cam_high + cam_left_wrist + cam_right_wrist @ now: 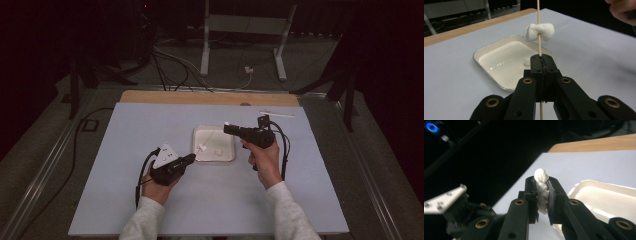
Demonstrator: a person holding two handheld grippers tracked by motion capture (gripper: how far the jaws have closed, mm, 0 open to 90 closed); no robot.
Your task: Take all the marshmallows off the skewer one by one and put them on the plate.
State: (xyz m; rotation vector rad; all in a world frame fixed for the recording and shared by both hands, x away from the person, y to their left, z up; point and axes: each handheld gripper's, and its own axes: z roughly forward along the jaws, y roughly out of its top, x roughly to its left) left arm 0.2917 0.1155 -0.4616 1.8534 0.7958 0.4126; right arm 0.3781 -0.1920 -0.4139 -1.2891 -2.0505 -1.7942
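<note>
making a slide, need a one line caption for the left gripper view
Left tool clamps a wooden skewer threaded through a marshmallow above a white tray.

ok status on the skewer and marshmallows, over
Left gripper shut on skewer, one marshmallow threaded. Right gripper shut on second marshmallow, off the tray. Nothing between them.

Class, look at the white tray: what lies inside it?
Inside the tray, one small marshmallow sits near the far wall. The left gripper hides part of the floor.
</note>
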